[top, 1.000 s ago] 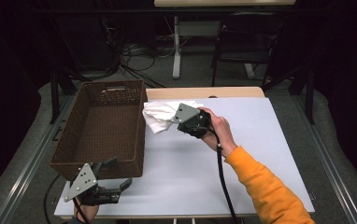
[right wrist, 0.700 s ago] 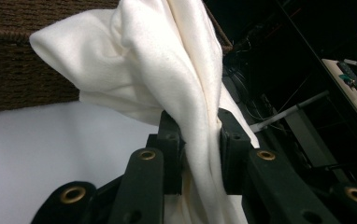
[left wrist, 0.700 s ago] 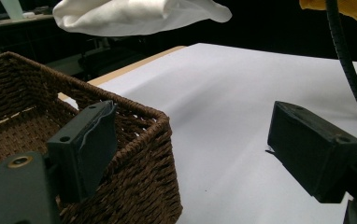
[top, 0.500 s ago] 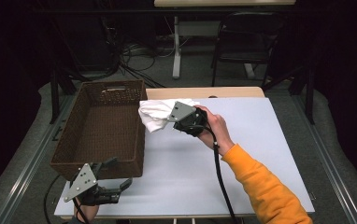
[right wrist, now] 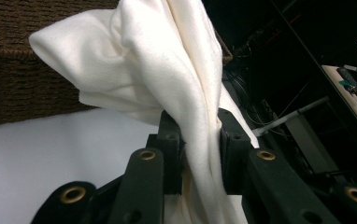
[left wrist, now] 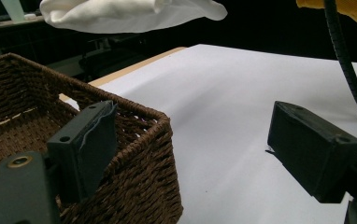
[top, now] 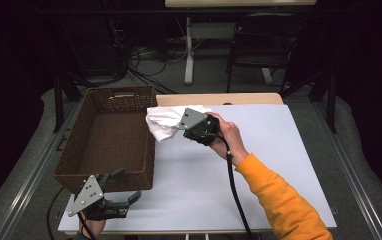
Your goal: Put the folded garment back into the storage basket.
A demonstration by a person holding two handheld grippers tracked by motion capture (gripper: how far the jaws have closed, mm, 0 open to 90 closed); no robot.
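At the table's near left corner the left gripper (top: 113,200) rests with jaws apart beside the wicker basket (top: 110,170), while farther on the right gripper (top: 179,126), clamped on a white cloth (top: 162,121), holds it just right of the basket's far rim above the pale tabletop (top: 259,165), dark room behind.

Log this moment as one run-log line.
right tool: shut on white cloth, lifted beside basket rim | left tool: open, holding nothing, at basket's near corner | cloth not yet in basket
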